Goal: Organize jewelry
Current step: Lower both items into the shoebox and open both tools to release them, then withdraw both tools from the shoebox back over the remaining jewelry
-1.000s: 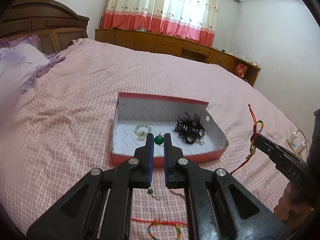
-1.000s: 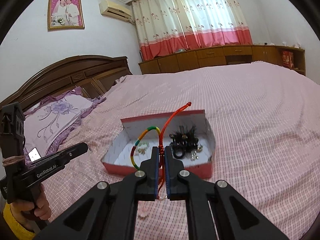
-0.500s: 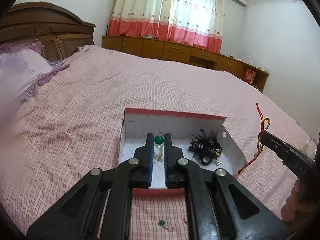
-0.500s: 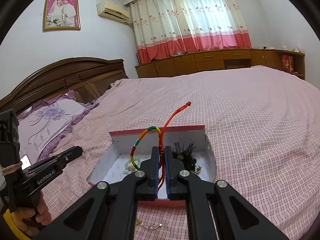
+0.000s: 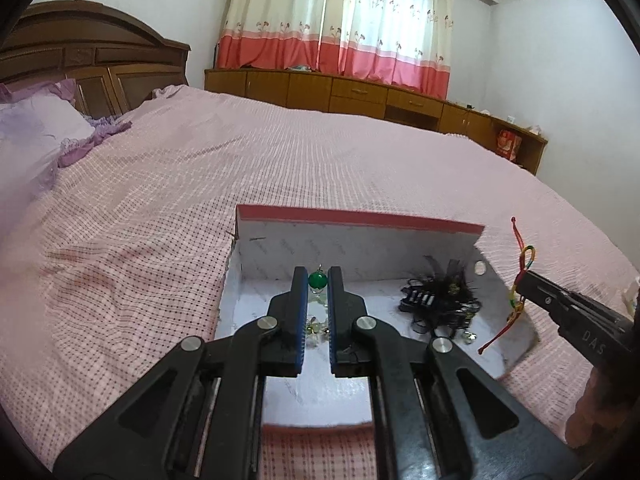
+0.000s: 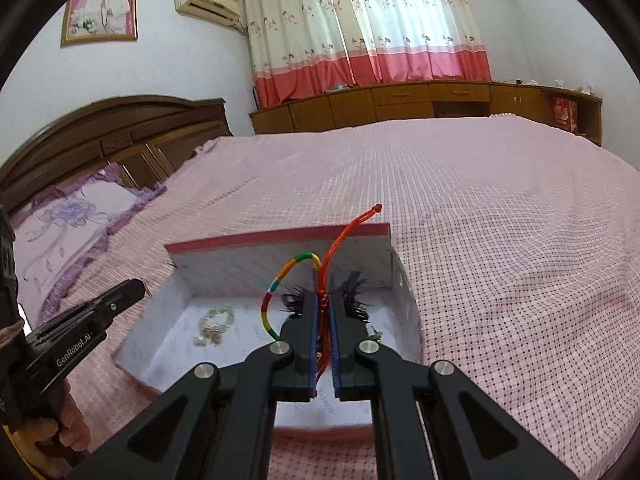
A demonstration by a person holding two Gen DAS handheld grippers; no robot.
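My left claw is clamped on the green bead pendant, hanging over the box floor's left half. My right claw pinches the red cord bracelet above the black tangle, probably hair ties; both drops lie straight below.

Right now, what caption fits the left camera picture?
Left gripper holds a green bead over the box on the bed.

Right hand-held gripper over the box
I see my jaws clamped on the red cord bracelet; black hairpiece lies below; bed beneath.
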